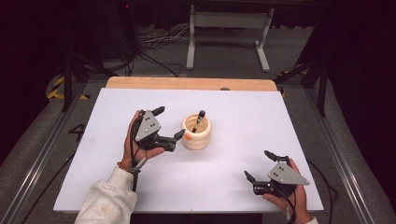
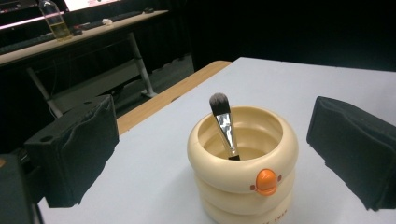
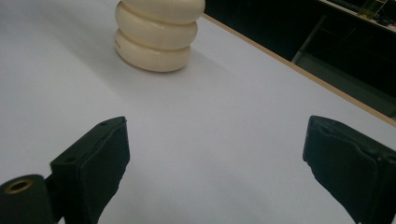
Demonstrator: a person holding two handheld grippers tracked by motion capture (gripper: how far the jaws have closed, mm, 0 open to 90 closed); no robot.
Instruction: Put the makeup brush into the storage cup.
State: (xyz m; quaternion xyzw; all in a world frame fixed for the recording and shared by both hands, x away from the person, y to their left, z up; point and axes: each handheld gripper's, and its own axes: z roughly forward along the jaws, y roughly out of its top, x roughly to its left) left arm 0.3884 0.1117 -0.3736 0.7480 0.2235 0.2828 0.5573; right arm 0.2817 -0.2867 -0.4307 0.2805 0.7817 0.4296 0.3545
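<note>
Brush (image 2: pixel 225 126) stands bristles-up, leaning in the cream duck cup (image 2: pixel 243 161) mid-table; placing step looks done. Your left gripper (image 1: pixel 169 122) sits just beside the cup, jaws spread, nothing held. Right gripper (image 1: pixel 258 164) idles well apart, released. Next: back your left away without tipping the cup.

Cream ringed cup (image 1: pixel 196 133) holding a brush (image 1: pixel 199 119), left claw (image 1: pixel 169 123) open beside it, right claw (image 1: pixel 258 164) open
</note>
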